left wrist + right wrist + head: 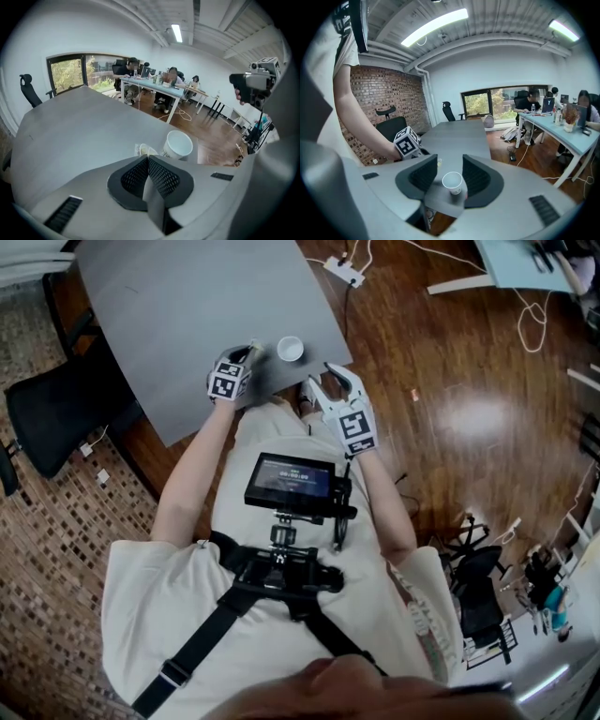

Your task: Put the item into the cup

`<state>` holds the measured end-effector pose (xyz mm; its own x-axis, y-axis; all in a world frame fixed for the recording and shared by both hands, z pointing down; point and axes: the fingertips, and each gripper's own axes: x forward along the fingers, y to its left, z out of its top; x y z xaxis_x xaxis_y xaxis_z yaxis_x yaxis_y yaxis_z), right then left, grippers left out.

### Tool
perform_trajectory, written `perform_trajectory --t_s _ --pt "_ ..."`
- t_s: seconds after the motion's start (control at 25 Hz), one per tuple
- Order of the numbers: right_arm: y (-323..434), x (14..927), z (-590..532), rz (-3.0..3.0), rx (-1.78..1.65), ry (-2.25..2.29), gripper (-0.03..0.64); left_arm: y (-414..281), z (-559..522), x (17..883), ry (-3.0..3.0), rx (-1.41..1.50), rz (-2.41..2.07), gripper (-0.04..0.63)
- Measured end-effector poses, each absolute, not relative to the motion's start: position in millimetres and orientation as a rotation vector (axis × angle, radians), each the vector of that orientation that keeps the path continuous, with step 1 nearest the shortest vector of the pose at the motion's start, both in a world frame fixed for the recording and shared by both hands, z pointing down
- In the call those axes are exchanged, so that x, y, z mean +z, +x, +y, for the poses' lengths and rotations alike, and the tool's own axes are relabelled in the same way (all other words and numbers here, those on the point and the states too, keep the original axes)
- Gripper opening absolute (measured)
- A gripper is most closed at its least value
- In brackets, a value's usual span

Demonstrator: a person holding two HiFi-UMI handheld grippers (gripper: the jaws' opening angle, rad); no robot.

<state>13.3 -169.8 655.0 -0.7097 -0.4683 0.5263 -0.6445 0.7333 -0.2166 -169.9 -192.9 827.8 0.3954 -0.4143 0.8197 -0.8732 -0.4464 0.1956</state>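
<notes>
A grey tabletop (178, 306) fills the upper left of the head view, and a white paper cup (290, 349) is stood upright on it near its lower right corner. The left gripper (251, 353) is held over the tabletop just left of the cup. In the left gripper view its jaws are shown pressed together, and a small pale item (144, 150) is seen right at their tips. The item appears to be pinched there, though the contact itself is covered by the tips. Beyond a thin, light, partly yellowish piece, it cannot be told what the item is. In that same view the cup is shown just right of the item, mouth up, its inside white.

The right gripper (330, 385) is held to the lower right of the cup, past the tabletop's edge and above the wooden floor (450, 381). In the right gripper view its jaws are spread apart and nothing is gripped. The cup is framed in the gap between them but is stood farther off on the tabletop, touched by neither pad. At the left of that view a bare forearm (351, 108) is seen reaching down to the left gripper.

A black chair (52, 418) is placed at the left edge of the head view, beside the tabletop. A small screen (291, 482) is carried on the person's chest harness at mid-frame.
</notes>
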Motion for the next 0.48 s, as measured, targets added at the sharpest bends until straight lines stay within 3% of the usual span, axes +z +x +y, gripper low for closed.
perform_trajectory --t_s 0.48 --pt "21 644 -163 -2.511 0.515 0.886 0.181 -100 -199 771 2.208 0.861 -0.981 0.002"
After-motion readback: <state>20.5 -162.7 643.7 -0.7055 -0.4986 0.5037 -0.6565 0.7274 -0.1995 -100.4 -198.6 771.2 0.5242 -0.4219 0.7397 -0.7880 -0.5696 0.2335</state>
